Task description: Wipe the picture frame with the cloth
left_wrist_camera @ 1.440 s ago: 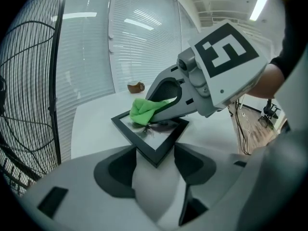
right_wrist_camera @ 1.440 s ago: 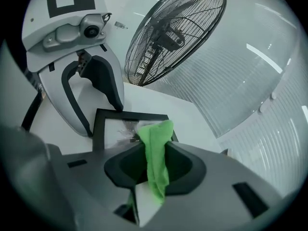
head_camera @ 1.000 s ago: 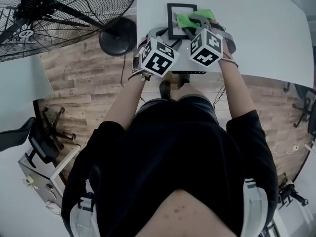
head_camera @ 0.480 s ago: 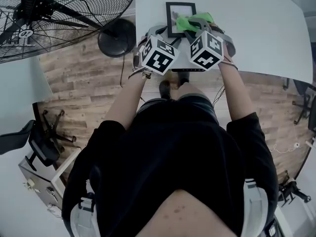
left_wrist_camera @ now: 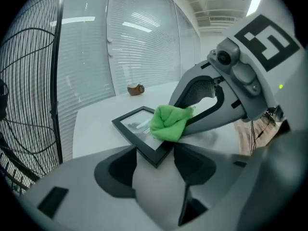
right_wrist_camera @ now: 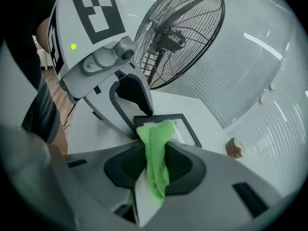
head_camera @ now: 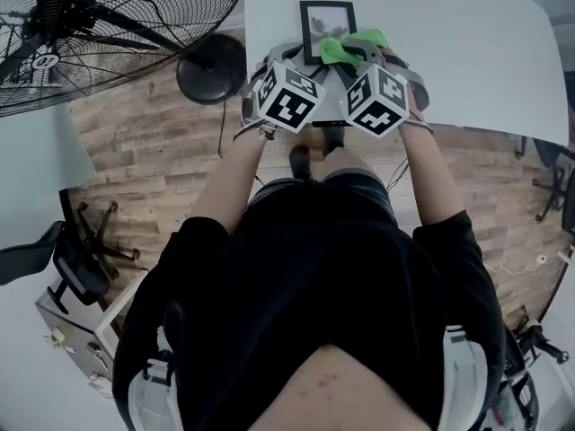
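Note:
A black picture frame lies flat on the white table. My left gripper is at its near left corner. In the left gripper view that frame corner sits between the two pads, which touch its edges, so my left gripper is shut on it. My right gripper is shut on a green cloth, bunched on the frame's near right part. In the right gripper view the cloth hangs from between the jaws of the right gripper onto the frame.
A big standing fan with a round base stands on the wood floor left of the table. A small brown object sits far back on the table. An office chair is at the lower left.
My right gripper has drawn the green cloth across the glass toward the frame's near edge. The left gripper and the frame have stayed put.

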A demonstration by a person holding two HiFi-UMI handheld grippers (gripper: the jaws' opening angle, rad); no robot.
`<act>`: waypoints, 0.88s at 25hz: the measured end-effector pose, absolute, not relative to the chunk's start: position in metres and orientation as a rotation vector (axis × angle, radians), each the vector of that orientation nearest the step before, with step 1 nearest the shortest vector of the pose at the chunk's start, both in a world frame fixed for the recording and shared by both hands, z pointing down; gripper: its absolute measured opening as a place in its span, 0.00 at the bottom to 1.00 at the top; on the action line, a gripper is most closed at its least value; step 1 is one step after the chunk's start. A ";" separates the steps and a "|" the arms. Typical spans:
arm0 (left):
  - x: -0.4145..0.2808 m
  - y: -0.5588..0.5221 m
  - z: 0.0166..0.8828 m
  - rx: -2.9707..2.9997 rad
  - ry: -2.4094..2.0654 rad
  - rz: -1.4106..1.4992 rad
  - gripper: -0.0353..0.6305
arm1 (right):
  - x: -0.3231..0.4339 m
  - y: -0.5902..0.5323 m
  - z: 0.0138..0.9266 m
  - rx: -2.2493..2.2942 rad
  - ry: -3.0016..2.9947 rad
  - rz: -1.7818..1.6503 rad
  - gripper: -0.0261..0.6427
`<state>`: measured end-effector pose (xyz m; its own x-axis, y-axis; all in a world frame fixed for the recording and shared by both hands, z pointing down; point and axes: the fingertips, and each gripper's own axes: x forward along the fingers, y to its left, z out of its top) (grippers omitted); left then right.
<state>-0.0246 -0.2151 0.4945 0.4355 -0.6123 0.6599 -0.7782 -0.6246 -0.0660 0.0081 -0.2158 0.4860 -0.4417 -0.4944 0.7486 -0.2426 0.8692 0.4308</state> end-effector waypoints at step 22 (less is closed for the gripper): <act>-0.019 -0.214 0.491 2.448 -1.213 0.971 0.43 | 0.014 -0.244 0.419 0.664 -2.148 -0.322 0.20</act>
